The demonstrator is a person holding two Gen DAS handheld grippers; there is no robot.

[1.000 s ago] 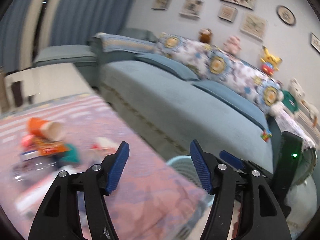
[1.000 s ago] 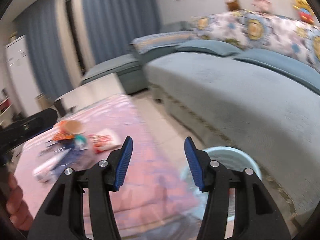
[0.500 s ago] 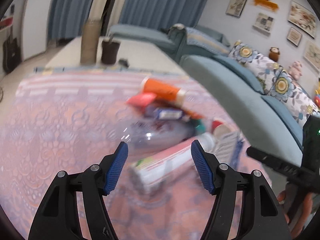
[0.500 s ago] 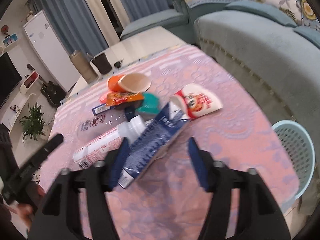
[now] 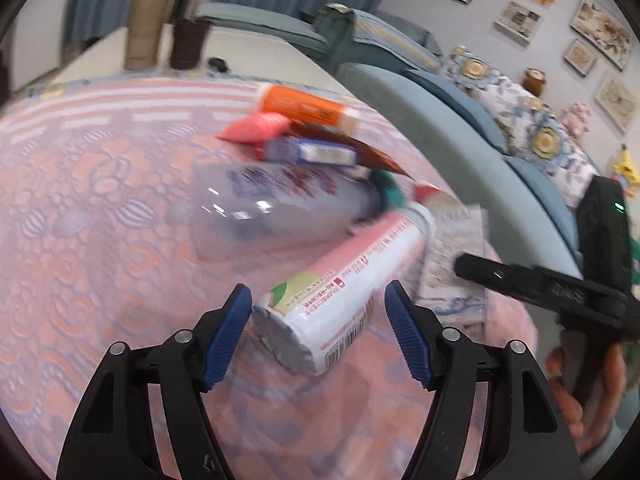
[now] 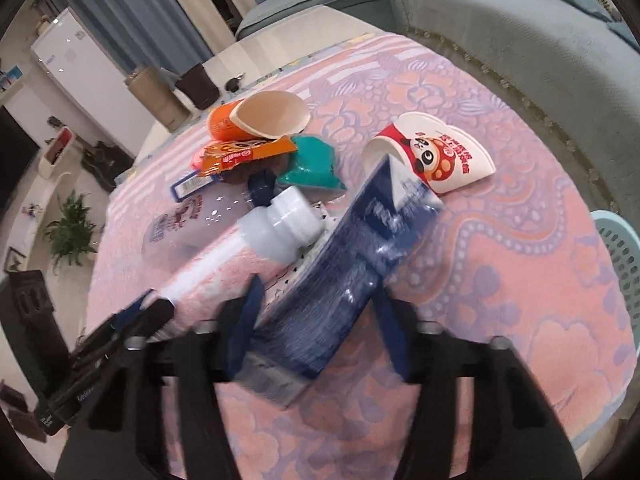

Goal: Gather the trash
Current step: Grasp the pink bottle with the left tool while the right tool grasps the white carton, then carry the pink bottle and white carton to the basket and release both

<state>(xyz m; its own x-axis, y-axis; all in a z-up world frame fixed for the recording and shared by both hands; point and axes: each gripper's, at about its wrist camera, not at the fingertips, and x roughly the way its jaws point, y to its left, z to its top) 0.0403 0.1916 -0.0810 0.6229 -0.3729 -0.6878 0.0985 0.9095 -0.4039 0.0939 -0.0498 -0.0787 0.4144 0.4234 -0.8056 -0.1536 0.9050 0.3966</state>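
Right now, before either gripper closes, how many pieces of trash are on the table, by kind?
Bottles: 2, pink-and-white bottle, clear plastic bottle
Paper cups: 2, orange cup, panda cup
Cartons: 1, blue carton
Wrappers and packets: 4, partly overlapping
Total: 9

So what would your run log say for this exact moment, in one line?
left tool: open, straddling pink-and-white bottle | right tool: open, around blue carton | neither gripped | basket: at table edge

A pink-and-white plastic bottle [image 5: 352, 276] is lying on the patterned pink tablecloth [image 5: 80, 240] just left of a flattened dark-blue carton [image 6: 352, 264], a clear plastic bottle [image 5: 276, 204] lying behind them.
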